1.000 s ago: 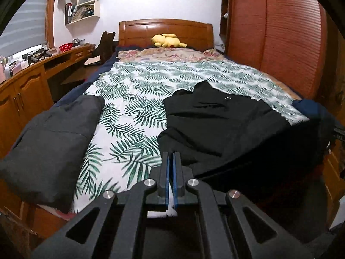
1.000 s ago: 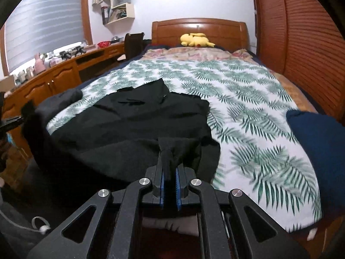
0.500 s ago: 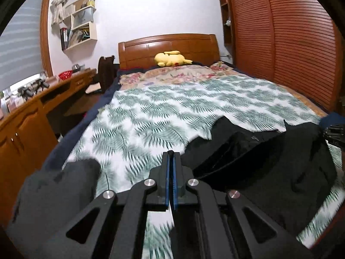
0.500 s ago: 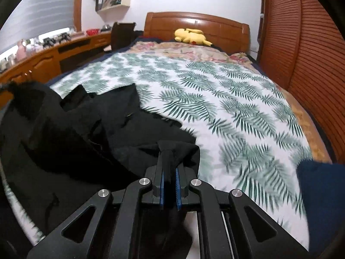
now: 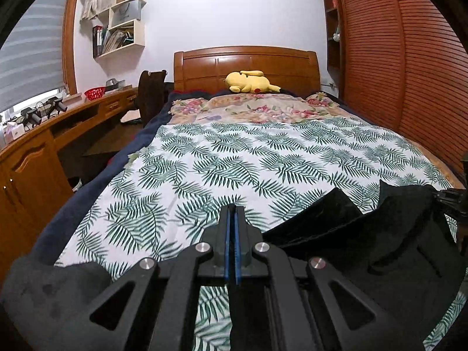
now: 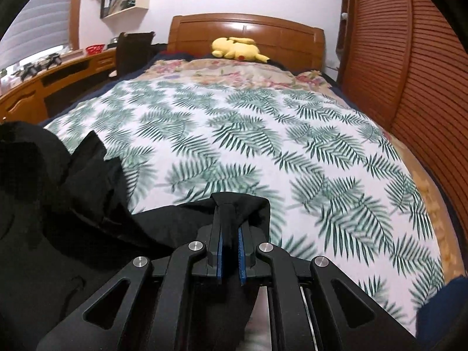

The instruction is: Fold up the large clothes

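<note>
**Black garment lifted at bed foot, mid-fold**

Left to right. Grey bundle (image 5: 49,289) lies at the bed's near-left corner, apart from our work. Our left tongs (image 5: 233,219) sit pressed together; dark cloth hangs below them, but we cannot tell for certain that they grip it. The black garment (image 5: 380,234) is bunched and raised over the near end of the bed (image 5: 234,158), its edge strung toward our right tongs (image 6: 230,213), which are clamped on a fold of it. Plush (image 5: 251,82) rests far off by the headboard.

We judge this the carry-over step: an edge held up, to be laid across the rest. Next move calls for both tongs travelling level and together, cloth taut, then lowering flat before letting go.
</note>
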Available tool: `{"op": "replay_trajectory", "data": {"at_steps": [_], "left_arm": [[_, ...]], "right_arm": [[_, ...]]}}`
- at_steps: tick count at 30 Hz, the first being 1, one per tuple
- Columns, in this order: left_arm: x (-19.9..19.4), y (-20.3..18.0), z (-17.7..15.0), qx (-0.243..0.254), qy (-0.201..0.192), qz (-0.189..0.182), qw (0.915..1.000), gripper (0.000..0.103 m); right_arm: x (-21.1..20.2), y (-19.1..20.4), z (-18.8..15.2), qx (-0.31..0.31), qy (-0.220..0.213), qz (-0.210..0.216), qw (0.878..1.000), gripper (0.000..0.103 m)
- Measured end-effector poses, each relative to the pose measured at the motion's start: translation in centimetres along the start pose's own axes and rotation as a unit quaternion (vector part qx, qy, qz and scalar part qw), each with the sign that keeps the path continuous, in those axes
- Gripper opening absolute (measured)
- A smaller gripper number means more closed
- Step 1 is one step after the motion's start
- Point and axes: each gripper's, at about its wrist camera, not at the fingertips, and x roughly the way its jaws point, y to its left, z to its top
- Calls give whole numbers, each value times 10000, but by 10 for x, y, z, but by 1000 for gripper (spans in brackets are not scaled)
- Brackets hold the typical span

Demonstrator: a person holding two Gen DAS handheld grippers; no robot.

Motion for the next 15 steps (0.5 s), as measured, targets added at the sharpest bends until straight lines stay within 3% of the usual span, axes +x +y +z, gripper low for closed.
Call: {"op": "replay_trajectory", "data": {"at_steps": [11,15], "left_arm": [[7,1,2,76,153,-243,9996,1],[0,-6,-8,370,181,-205,9989,4]], "right_arm": [[41,-2,14,237,176,-261,9992,5],[33,0,11,171,117,-384,9990,16]]}}
